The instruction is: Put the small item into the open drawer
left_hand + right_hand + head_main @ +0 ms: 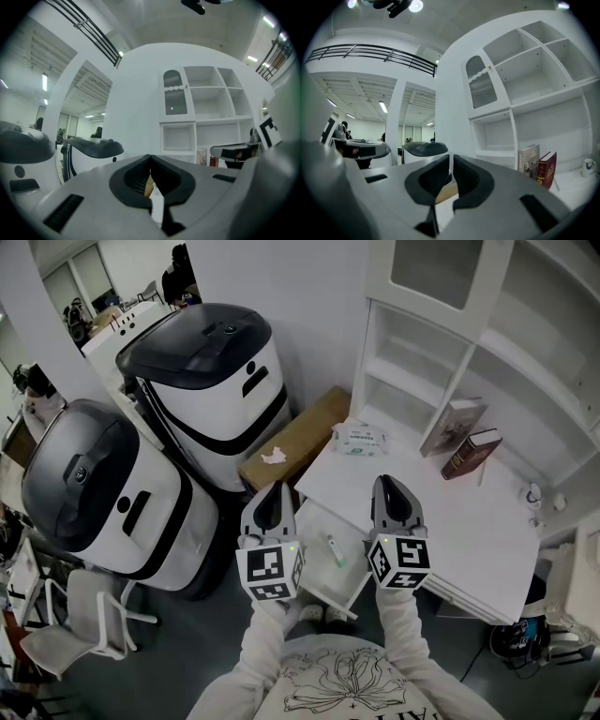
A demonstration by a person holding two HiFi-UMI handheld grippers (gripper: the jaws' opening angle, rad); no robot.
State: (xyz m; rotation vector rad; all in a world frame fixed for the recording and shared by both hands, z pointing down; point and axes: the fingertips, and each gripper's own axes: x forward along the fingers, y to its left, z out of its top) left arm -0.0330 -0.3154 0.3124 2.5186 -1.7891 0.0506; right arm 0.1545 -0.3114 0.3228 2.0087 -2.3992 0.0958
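The open drawer (314, 585) juts out from under the white desk (441, 521), below and between my two grippers. A slim white item with a green end (334, 550) lies inside it. My left gripper (277, 486) is held above the drawer's left side, jaws shut with nothing in them. My right gripper (382, 480) hovers over the desk's front edge, just right of the drawer, also shut and empty. In the left gripper view the left gripper (150, 159) has its dark pads meeting. In the right gripper view the right gripper (451, 159) shows only a thin slit between its pads.
Two large white-and-black machines (211, 381) (98, 493) stand to the left. A cardboard box (300, 432) lies between them and the desk. A tissue pack (358, 439) and two books (461, 439) rest on the desk under white shelves (441, 343). A white chair (80, 620) is at lower left.
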